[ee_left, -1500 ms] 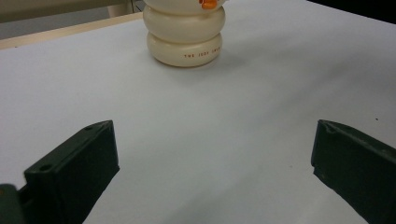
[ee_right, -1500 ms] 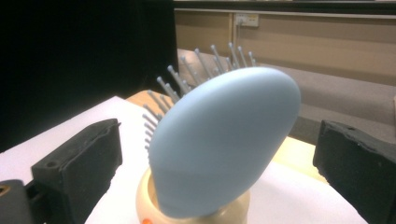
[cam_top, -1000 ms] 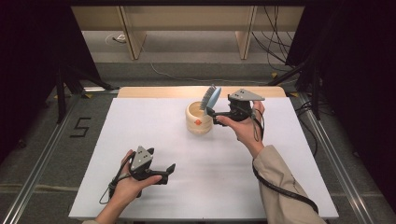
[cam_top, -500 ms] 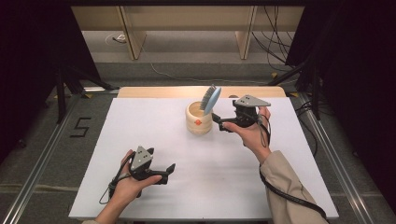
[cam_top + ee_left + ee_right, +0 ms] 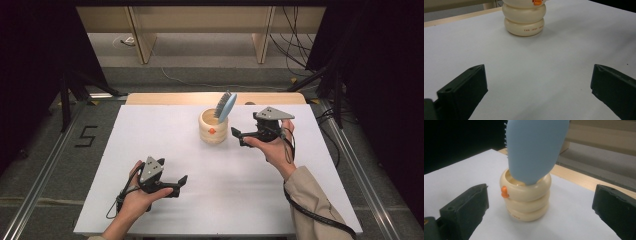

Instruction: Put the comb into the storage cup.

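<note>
Looks like the main bit's done: blue brush [image 5: 226, 106] stands head-up in the cream holder [image 5: 213, 128], far middle of the tabletop [image 5: 150, 135]. Right tongs [image 5: 239, 137] gape empty just beside it, left tongs [image 5: 182, 181] open near me

We list a white table top [image 5: 150, 145] across the middle of the high view, a pale wood strip [image 5: 165, 98] along its far edge. Grey floor [image 5: 45, 150] lies at both sides, with a painted "5" [image 5: 86, 136] at left centre. Metal rails [image 5: 35, 195] run down the lower left and right. Wooden legs [image 5: 141, 40] stand at the top, cables [image 5: 300, 45] hang at upper right, and a small white object [image 5: 126, 43] sits at upper left.
</note>
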Motion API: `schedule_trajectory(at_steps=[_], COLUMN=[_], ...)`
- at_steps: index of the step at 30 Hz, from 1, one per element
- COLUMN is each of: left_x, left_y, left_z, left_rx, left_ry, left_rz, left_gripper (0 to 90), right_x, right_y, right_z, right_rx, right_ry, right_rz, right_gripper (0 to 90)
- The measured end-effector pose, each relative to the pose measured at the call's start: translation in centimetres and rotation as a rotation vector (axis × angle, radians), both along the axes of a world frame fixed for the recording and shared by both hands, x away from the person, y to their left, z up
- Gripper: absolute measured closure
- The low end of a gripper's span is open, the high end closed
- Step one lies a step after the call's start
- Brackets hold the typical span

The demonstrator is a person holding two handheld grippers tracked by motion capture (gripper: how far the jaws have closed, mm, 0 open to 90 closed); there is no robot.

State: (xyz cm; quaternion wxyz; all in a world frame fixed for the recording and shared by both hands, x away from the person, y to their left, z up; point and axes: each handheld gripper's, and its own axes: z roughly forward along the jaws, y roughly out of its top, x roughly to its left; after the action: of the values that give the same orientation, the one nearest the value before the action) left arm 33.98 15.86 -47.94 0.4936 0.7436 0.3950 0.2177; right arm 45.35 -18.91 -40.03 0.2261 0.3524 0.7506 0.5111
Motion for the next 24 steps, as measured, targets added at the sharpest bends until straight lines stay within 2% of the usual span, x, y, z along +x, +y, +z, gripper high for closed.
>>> schedule_trajectory(at_steps=[9,24], left_x=[0.0,0.0], left_y=[0.0,0.1], left_z=[0.0,0.1], left_rx=[0.0,0.001], left_ry=[-0.002,-0.004], left_rz=[0.001,0.003], left_gripper=[0.2,0.1], right_x=[-0.8,-2.2], right_y=[-1.3,-3.4], right_z=[-0.7,-1.3], right_rx=[-0.024,-0.037], right_ry=[0.014,0.03], right_rz=[0.001,0.004], right_gripper=[1.5,1.5])
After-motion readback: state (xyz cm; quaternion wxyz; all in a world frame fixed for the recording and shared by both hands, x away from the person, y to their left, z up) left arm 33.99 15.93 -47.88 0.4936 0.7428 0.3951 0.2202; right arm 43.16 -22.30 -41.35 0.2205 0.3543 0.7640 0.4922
